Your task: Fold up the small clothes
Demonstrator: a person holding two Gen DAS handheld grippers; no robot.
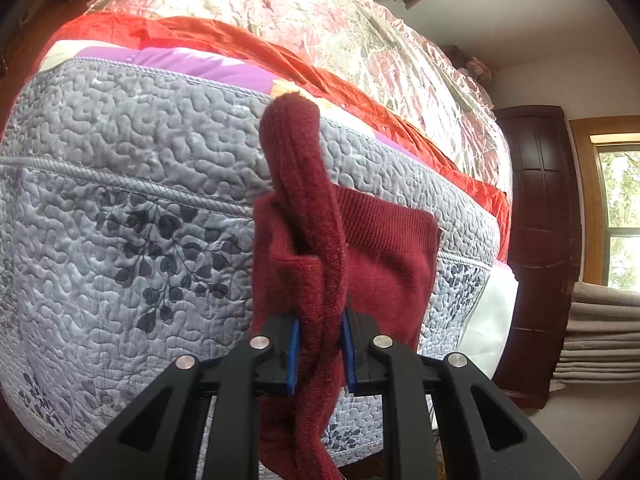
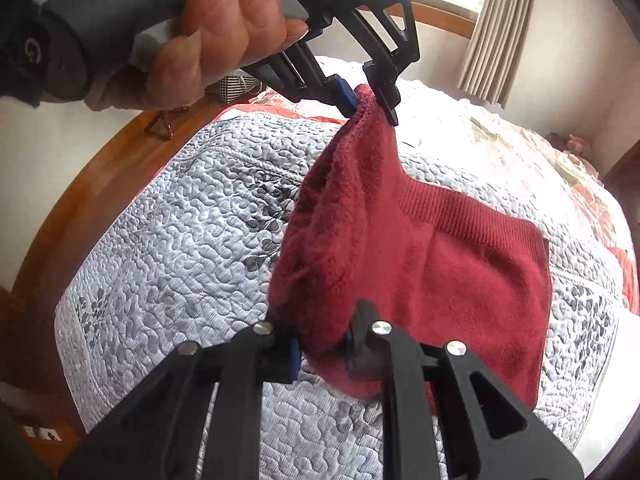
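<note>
The left hand-held gripper [image 2: 372, 106] is seen in the right wrist view, raised above the bed and angled down, its handle wrapped by a hand [image 2: 212, 36]. Its jaws are narrowed onto the top edge of a dark red knitted garment [image 2: 400, 236]. In its own view the left hand-held gripper [image 1: 319, 354] is closed on a thick bunched fold of the same garment [image 1: 316, 240], pinched between blue pads [image 1: 294, 356].

The right hand-held gripper [image 2: 322, 354] is held lower and nearer the camera, jaws clamped on the garment's lower bunched edge. The garment is thus suspended between the two grippers, over the bed; its right part with a ribbed band is draped toward the grey quilt [image 2: 180, 240], though contact with the quilt cannot be confirmed.

The pads of the right gripper are mostly covered by cloth. The garment's full outline is hidden by folds, so its type cannot be told. Only the fingers and part of the palm are visible; the wrist is cut off by the frame edge.

The garment is a fuzzy, coarse knit, with finer ribbing along one band. The quilt is stitched in a meandering puffy pattern with dark leaf prints. An orange-red cloth [image 1: 240, 40] and a shiny floral cover [image 1: 320, 12] are spread farther back on the bed. Pleated beige curtains [image 2: 492, 28] are seen by a window.
</note>
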